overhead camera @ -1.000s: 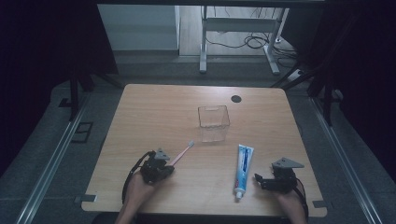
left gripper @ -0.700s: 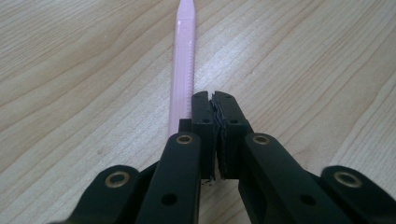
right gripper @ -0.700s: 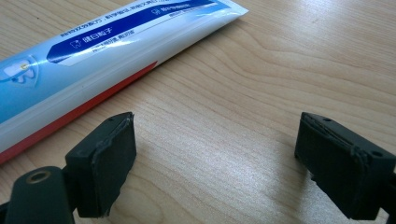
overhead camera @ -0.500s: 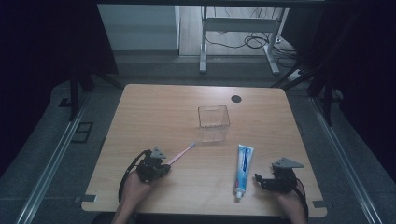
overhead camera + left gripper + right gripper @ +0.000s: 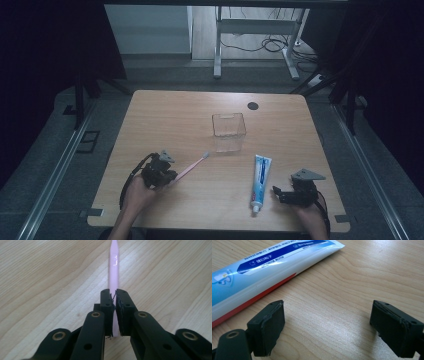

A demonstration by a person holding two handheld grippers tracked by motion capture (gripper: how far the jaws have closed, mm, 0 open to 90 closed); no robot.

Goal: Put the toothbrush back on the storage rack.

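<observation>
Toothbrush (image 5: 114,270) in left hand-held gripper (image 5: 114,293)

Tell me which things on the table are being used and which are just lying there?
Being used: pink toothbrush, pinched in the left gripper; clear box it points toward.
Lying about: toothpaste tube beside the open right gripper; black disc.

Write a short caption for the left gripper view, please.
Left tongs shut on a slim pink plastic toothbrush handle above the light wooden table.
</observation>
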